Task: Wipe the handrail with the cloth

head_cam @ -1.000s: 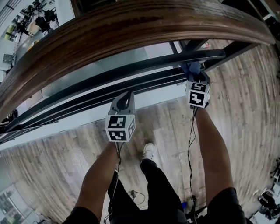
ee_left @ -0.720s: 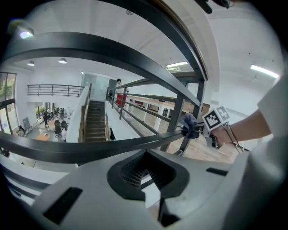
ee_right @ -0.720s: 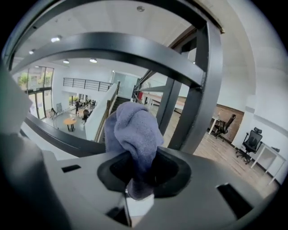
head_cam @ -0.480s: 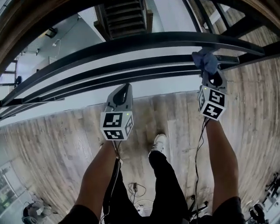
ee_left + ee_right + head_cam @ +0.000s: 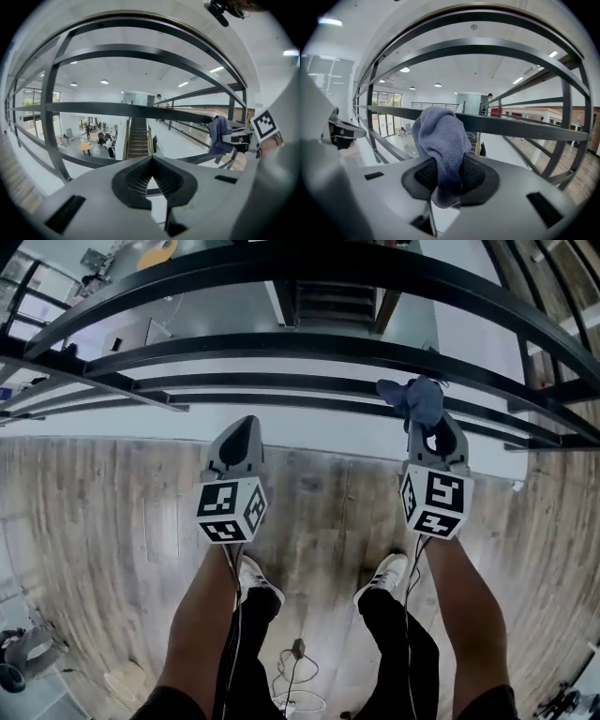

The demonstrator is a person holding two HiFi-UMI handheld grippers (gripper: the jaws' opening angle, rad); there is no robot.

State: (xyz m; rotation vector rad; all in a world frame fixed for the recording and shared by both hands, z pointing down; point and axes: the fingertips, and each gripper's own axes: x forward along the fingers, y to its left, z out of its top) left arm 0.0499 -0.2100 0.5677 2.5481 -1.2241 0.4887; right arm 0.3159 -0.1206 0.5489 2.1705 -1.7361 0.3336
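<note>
A: Pale wood floor (image 5: 309, 493) under your feet, a railing of black bars (image 5: 281, 348) ahead, and past it an open drop to a hall well below, with people in it. That drop is your main worry.

B: Agreed. Your right gripper (image 5: 447, 180) is clamped on the blue cloth (image 5: 440, 140), but only on a lower fold. Most of it bunches loose above the jaws. If the grip eases while you reach out, I'd expect the cloth to go through the bars and down.

A: Mind where it is, too. In the head view the cloth sits up against one of the lower bars; whether it touches, I cannot tell. The handrail (image 5: 473, 21) arcs well above it in the right gripper view. Wipe from here and you'd likely clean a bar, not the handrail.

B: And lifting it could drag the loose bunch under a bar and tug it out of the jaws.

A: Your left gripper (image 5: 151, 180) has its jaws together on nothing, near the railing and to the left of the other. Swing it carelessly and it may knock a bar.

B: Last thing: a cable (image 5: 298, 650) lies on the floor between your legs. Step sideways along the railing without looking and you could catch it.
</note>
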